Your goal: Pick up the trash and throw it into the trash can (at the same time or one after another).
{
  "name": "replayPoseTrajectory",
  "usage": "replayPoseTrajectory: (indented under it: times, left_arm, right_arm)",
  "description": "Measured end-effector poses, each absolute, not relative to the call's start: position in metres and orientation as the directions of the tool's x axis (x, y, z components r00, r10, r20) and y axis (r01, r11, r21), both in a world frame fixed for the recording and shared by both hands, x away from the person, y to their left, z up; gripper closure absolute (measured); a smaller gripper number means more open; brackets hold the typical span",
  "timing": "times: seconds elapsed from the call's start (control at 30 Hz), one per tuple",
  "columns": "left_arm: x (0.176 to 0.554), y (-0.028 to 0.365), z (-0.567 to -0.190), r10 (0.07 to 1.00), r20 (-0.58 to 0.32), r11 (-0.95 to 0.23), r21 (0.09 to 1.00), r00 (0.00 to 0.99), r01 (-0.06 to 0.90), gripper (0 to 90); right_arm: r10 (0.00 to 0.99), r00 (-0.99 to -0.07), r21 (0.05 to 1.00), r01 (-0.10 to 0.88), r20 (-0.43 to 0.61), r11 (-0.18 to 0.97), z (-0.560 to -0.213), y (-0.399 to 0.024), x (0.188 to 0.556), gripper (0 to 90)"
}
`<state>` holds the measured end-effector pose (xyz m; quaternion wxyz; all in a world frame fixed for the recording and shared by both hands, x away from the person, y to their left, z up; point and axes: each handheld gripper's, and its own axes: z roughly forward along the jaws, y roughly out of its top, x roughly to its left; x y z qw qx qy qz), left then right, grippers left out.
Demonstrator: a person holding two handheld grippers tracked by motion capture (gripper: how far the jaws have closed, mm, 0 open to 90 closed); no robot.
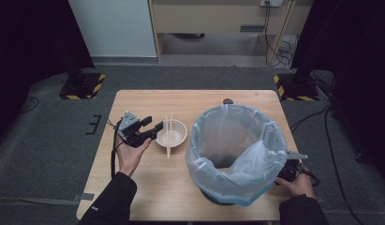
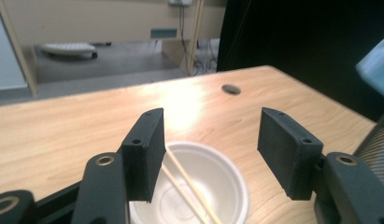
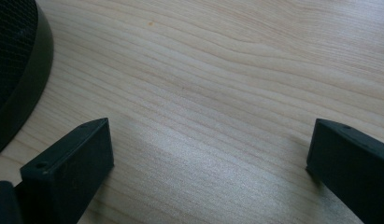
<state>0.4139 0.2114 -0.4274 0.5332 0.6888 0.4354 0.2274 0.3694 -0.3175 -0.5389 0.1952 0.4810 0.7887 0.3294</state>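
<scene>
White foam bowl (image 1: 172, 133) with 2 chopsticks (image 1: 168, 136) laid across it sits just ahead of my left gripper (image 1: 152, 124), between and a bit below its spread jaws, so nothing's grabbed yet. My guess is it all goes into the bagged bin (image 1: 234, 154), so basically everything's left. Left hand (image 1: 130, 154) holds that gripper tilted toward the bowl. My right gripper (image 3: 208, 158) rests low over bare table (image 3: 227, 70), jaws wide apart, the bin's base just beside its left jaw.
</scene>
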Motion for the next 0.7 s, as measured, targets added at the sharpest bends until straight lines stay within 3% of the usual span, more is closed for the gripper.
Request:
replayPoseTrajectory:
  times: [0.4,0.7]
  left_arm:
    - [0.428,0.199,-0.462,0.866,-0.105,-0.159,0.869,0.489,0.469,45.1]
    - [0.437,0.194,-0.481,0.874,-0.115,-0.171,0.838,0.473,0.519,49.1]
  right_arm:
    - [0.887,-0.461,0.707,0.63,0.009,0.321,-0.539,-0.318,0.369,0.8]
    - [0.887,-0.461,0.709,0.629,0.009,0.32,-0.539,-0.317,0.369,0.8]
